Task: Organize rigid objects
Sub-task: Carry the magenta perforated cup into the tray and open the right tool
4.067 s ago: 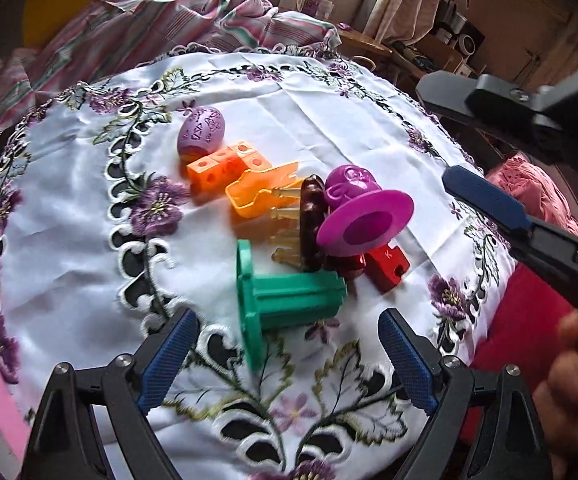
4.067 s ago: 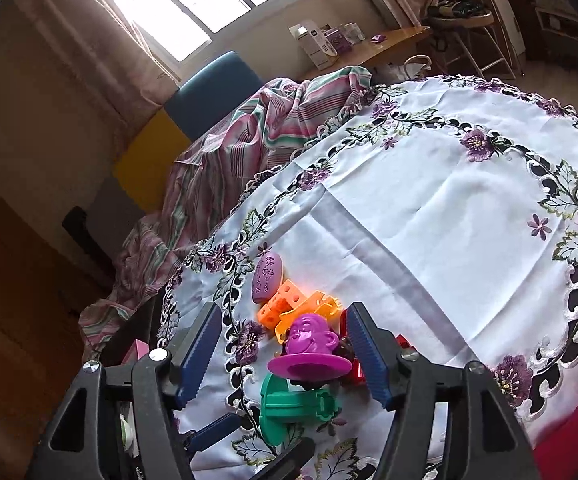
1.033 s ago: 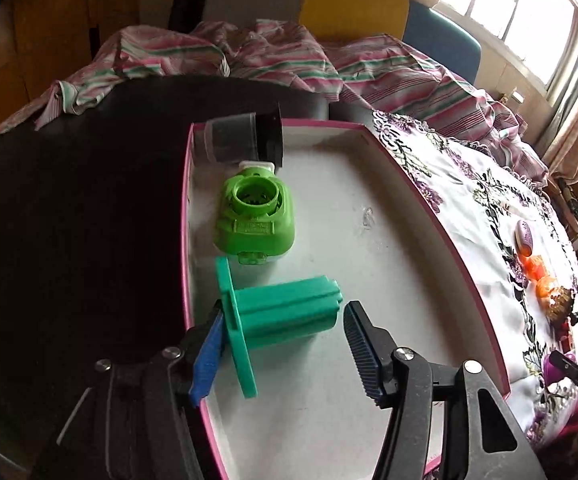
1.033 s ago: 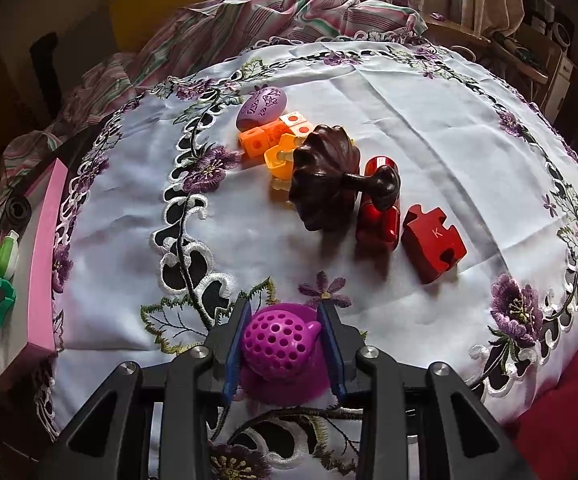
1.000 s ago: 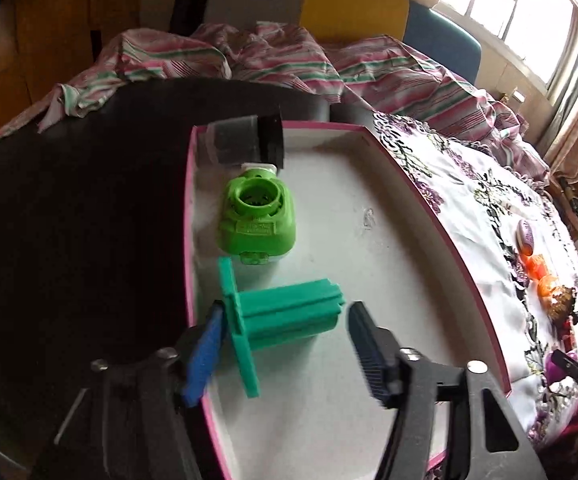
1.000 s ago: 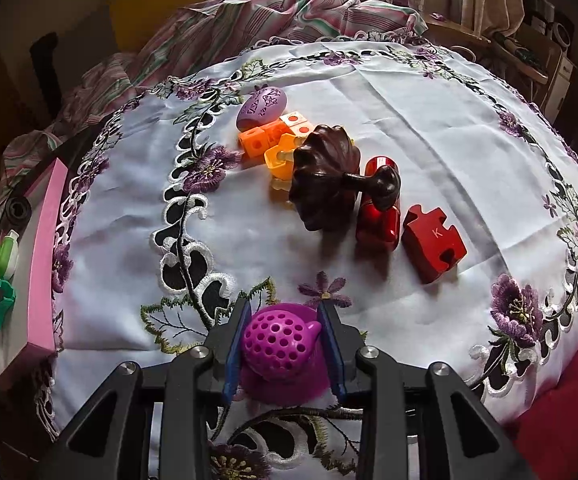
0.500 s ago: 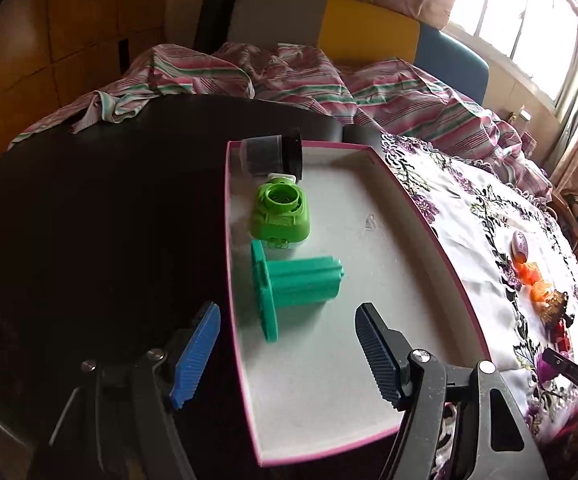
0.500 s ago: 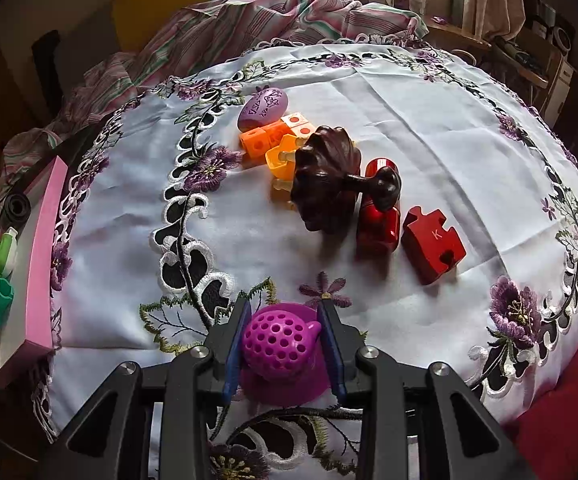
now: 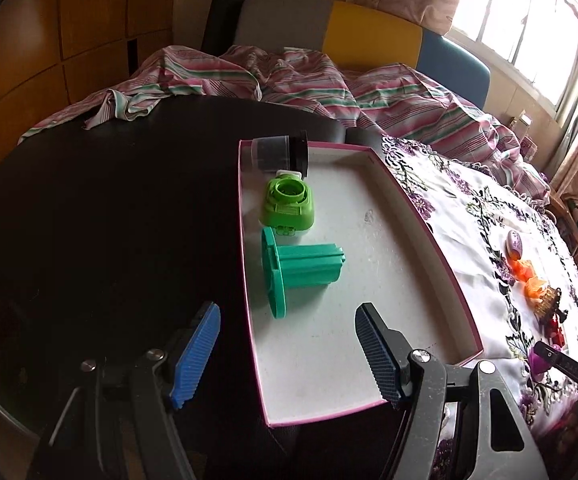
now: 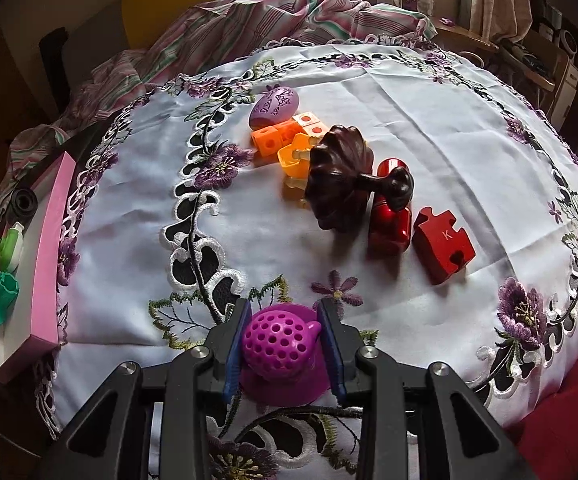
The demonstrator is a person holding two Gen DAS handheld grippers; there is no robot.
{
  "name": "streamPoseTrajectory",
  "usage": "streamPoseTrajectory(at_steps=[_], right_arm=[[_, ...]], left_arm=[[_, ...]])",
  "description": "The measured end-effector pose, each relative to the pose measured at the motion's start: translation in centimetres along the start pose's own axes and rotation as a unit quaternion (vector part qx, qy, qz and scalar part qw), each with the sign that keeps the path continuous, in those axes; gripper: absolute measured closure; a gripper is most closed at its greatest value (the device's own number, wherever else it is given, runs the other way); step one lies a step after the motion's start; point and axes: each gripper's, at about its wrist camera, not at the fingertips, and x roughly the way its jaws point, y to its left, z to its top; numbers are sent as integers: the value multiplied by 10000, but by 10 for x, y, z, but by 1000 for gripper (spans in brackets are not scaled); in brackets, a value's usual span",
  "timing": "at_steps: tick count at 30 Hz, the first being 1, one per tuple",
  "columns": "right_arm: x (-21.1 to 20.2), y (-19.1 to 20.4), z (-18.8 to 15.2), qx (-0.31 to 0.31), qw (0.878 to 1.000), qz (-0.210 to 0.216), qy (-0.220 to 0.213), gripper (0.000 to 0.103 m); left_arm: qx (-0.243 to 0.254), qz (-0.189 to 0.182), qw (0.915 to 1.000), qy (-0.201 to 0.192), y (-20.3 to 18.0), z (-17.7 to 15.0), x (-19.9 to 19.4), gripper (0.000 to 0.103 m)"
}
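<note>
Red puzzle piece [image 10: 443,239] lettered "K", right of brown top [image 10: 341,178]; three items in tray [image 9: 417,236]. Right gripper [image 10: 284,354] clamped on purple toy [image 10: 279,346]; left gripper [image 9: 287,354] apart, empty.

Tablecloth [image 10: 409,92]: white, embroidered with purple flowers and green leaves, spread under and ahead of the claw.
Striped cloth [image 9: 297,80]: pink, green and white, crumpled at the table's far edge, well beyond the claw.
Dark tabletop [image 9: 109,200]: bare, left of and ahead of the claw.
Chair backs [image 9: 369,36]: grey, yellow and blue, behind the striped cloth.
Window [image 9: 529,32]: bright, far upper right.
Wooden panels [image 9: 69,40]: far upper left.
</note>
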Motion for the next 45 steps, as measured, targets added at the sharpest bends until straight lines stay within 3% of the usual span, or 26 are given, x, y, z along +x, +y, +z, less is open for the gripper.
streamPoseTrajectory(at_steps=[11, 26, 35, 39, 45], right_arm=[[-3, 16, 1, -177, 9995, 238, 85, 69], [-39, 84, 23, -1002, 9905, 883, -327, 70], [-55, 149, 31, -1848, 9703, 1504, -406, 70], [-56, 188, 26, -2438, 9530, 1770, -306, 70], [-37, 241, 16, -2589, 9414, 2163, 58, 70]], left_arm=[[-111, 34, 9999, -10, 7, -6, -5, 32], [-286, 61, 9996, 12, 23, -11, -9, 32], [-403, 133, 9991, 51, 34, -16, -9, 32], [-452, 178, 9988, 62, 39, -18, -9, 32], [-639, 289, 9975, 59, 53, -22, -10, 32]])
